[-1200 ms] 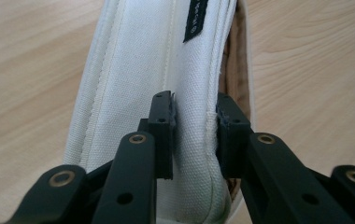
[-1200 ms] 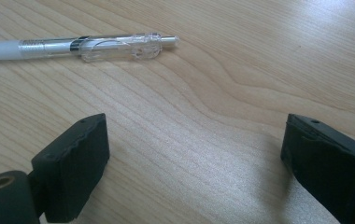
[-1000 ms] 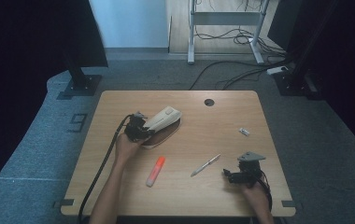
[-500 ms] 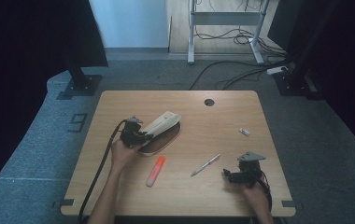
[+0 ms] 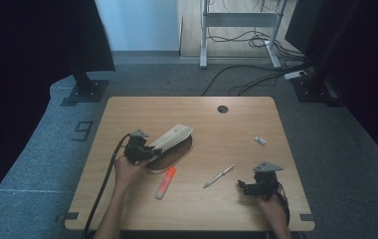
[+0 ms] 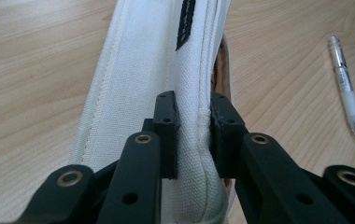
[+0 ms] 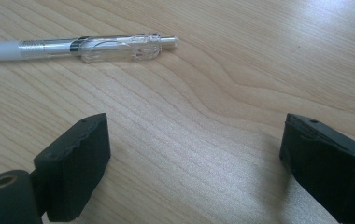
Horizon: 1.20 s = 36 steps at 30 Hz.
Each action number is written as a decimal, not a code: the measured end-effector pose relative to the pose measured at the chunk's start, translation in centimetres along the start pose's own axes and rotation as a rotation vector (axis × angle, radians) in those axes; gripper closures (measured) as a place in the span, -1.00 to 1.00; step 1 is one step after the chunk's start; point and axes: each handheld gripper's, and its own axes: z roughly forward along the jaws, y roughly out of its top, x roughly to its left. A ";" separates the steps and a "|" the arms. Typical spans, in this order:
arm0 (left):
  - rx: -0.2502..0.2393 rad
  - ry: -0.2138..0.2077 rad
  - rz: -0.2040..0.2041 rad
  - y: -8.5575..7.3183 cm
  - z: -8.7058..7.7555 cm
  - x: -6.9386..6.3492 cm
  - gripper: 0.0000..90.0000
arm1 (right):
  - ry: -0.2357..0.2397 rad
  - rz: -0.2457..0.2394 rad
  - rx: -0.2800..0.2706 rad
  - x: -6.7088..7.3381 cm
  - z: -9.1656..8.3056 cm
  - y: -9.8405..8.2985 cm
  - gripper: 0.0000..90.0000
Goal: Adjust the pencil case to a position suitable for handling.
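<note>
A white fabric pencil case (image 5: 174,135) lies at the table's left centre, its brown inside (image 5: 169,155) showing under the raised upper flap. My left gripper (image 5: 144,149) is shut on the near end of that flap; in the left gripper view the two black pads (image 6: 167,133) pinch the case's (image 6: 138,74) seamed edge, and my left gripper (image 6: 193,135) has the fabric squeezed between them. My right gripper (image 5: 246,187) rests open at the near right, nothing between its fingers (image 7: 75,163). A clear-and-white pen (image 5: 219,176) (image 7: 96,46) lies just ahead of the right gripper (image 7: 194,158).
An orange highlighter (image 5: 165,182) lies in front of the case. A small white object (image 5: 260,141) sits toward the right edge, and a round cable hole (image 5: 222,109) is at the back. The pen (image 6: 346,88) is off to the right in the left gripper view.
My left gripper has drawn left and toward the person, still holding the case's flap, and the case has shifted with it. The right gripper stayed put.
</note>
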 end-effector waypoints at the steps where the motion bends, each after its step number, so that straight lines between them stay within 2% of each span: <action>1: -0.003 -0.001 -0.004 -0.1 0.0 0.0 0.68 | 0.001 -0.001 -0.001 0.0 0.0 0.0 -0.81; 8: -0.004 0.000 0.012 -0.2 -0.6 0.1 0.67 | 0.001 0.000 0.000 0.0 0.0 0.0 -0.81; 18: -0.032 -0.010 0.003 -0.5 -1.2 0.4 0.67 | -0.010 0.011 0.013 0.2 0.2 0.2 -0.89; 19: -0.036 -0.011 0.004 -0.5 -1.2 0.4 0.67 | -0.007 0.006 0.031 0.2 0.1 0.4 -0.86; 24: -0.042 -0.015 0.001 -0.5 -1.2 0.5 0.67 | 0.008 -0.012 0.042 0.1 0.0 0.9 -0.78; 29: -0.041 -0.011 0.006 -0.6 -1.2 0.4 0.67 | 0.012 -0.018 0.020 -0.7 -0.3 1.7 -0.81; 31: -0.042 -0.011 0.008 -0.6 -1.1 0.4 0.67 | 0.013 -0.020 0.012 -1.5 -0.5 2.3 -0.84; 36: -0.043 -0.012 0.007 -0.6 -1.1 0.3 0.66 | 0.006 -0.024 0.010 -2.5 -0.6 2.9 -0.80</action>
